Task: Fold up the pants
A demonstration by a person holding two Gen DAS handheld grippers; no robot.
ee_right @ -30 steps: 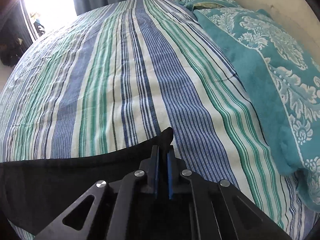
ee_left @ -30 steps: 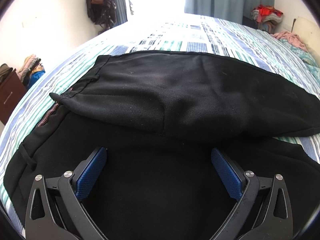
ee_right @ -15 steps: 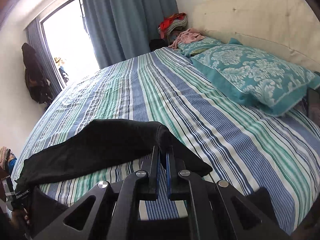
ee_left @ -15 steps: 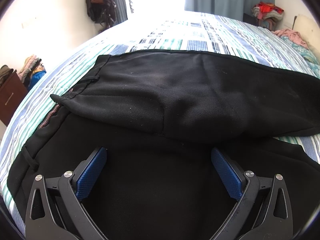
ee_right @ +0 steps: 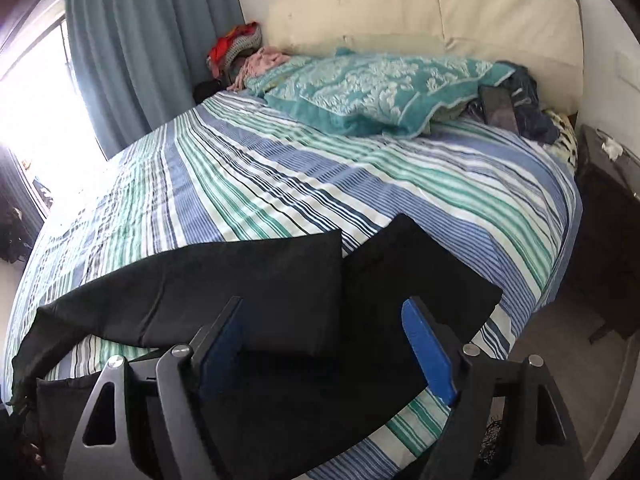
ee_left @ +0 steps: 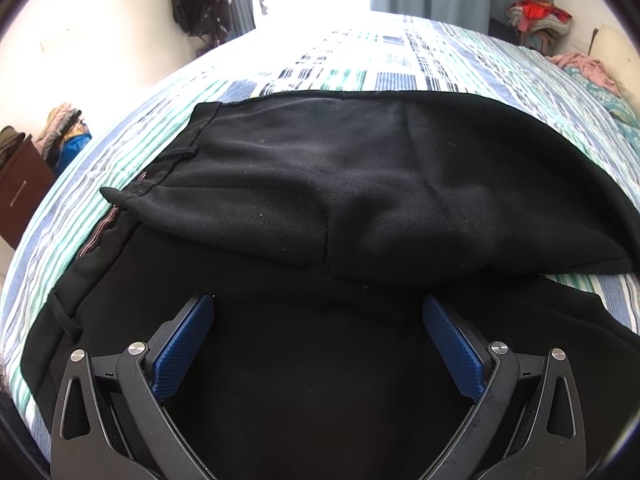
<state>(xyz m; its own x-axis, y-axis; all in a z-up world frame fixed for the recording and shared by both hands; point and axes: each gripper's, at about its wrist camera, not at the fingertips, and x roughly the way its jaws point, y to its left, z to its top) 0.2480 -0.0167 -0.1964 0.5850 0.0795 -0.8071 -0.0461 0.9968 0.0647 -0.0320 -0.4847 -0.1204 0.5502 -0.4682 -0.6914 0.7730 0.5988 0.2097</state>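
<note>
Black pants lie on the striped bed, one leg folded across the other near the waistband. My left gripper hovers open over the lower black cloth, blue pads wide apart, nothing pinched. In the right wrist view the two leg ends rest side by side on the bedspread. My right gripper is above them with its jaws opening; the cloth lies beneath the pads, not gripped.
A striped blue, green and white bedspread covers the bed. Teal patterned pillow and loose clothes lie by the cream headboard. A dark nightstand stands at the right bed edge. Curtains and a bright window are behind.
My right gripper carried the pant leg end across the bed, then opened and let it go beside the other leg. The left gripper stayed in place, open.
</note>
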